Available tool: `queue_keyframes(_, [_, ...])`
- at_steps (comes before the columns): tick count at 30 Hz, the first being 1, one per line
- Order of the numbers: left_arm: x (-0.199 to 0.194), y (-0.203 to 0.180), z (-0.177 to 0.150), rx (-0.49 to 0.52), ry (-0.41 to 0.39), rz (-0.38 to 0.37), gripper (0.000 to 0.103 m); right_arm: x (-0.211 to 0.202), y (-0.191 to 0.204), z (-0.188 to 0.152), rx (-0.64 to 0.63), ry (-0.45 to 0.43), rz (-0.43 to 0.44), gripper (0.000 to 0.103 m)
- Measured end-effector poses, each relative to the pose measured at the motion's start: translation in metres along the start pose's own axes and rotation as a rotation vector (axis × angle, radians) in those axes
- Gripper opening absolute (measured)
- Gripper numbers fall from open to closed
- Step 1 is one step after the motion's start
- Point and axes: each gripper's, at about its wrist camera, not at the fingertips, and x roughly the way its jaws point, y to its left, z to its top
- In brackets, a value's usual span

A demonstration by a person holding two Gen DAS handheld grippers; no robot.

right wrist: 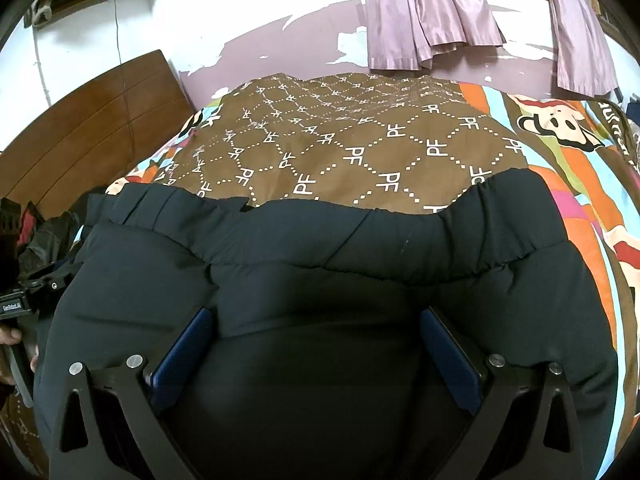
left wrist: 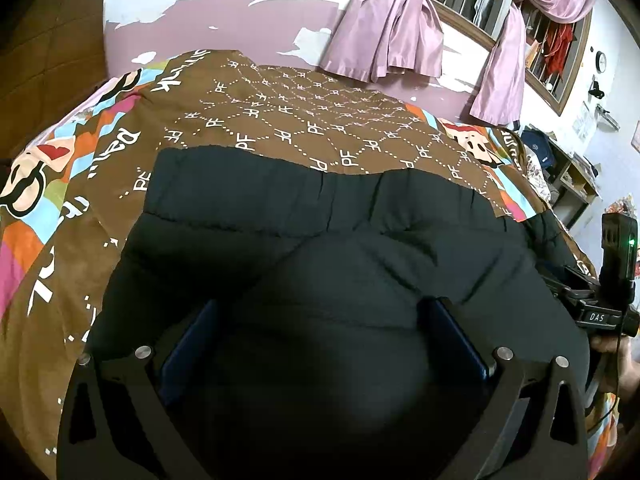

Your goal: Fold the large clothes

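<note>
A large black padded jacket [left wrist: 280, 216] lies spread on the bed, its gathered elastic hem [right wrist: 360, 236] at the far edge. My left gripper [left wrist: 322, 304] hovers low over the jacket, open, its blue-padded fingers [left wrist: 188, 344] wide apart with puffy fabric bulging between them. My right gripper [right wrist: 316, 312] is open the same way over the jacket's other side, fingers [right wrist: 448, 360] spread. Whether the pads touch the cloth is unclear. In the left wrist view the right tool's body [left wrist: 616, 280] shows at the right edge; in the right wrist view the left tool [right wrist: 16, 300] and a hand show at the left edge.
A brown bedspread [left wrist: 304, 120] with a white "PF" diamond print and cartoon borders covers the bed beyond the jacket. A wooden headboard [right wrist: 88, 128] stands at the left. Pink curtains [left wrist: 392, 28] hang on the far wall, and cluttered shelves [left wrist: 568, 168] stand at the right.
</note>
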Motion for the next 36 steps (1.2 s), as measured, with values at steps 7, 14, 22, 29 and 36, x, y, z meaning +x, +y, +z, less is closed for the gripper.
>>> queue_keyframes(7, [-0.0002,-0.001,0.0008,0.001,0.0,0.002,0.102,0.0001,0.0001,-0.0002,-0.001,0.0,-0.001,0.103])
queue_keyframes(14, [0.0001,-0.0011,0.0006,0.002,0.0,0.003,0.102,0.001,-0.0002,-0.001,-0.002,0.001,-0.003,0.103])
queue_keyframes(22, [0.0063,-0.0006,-0.0029,0.009,-0.002,0.016,0.102,0.0021,-0.0018,-0.0015,-0.003,0.001,-0.006,0.103])
queue_keyframes(29, [0.0071,-0.0001,-0.0039,0.011,-0.002,0.018,0.102,0.0026,-0.0037,-0.0034,-0.004,0.003,-0.01,0.103])
queue_keyframes(36, [0.0071,-0.0007,-0.0039,0.012,-0.003,0.018,0.102,0.0033,-0.0037,-0.0036,-0.006,0.002,-0.012,0.103])
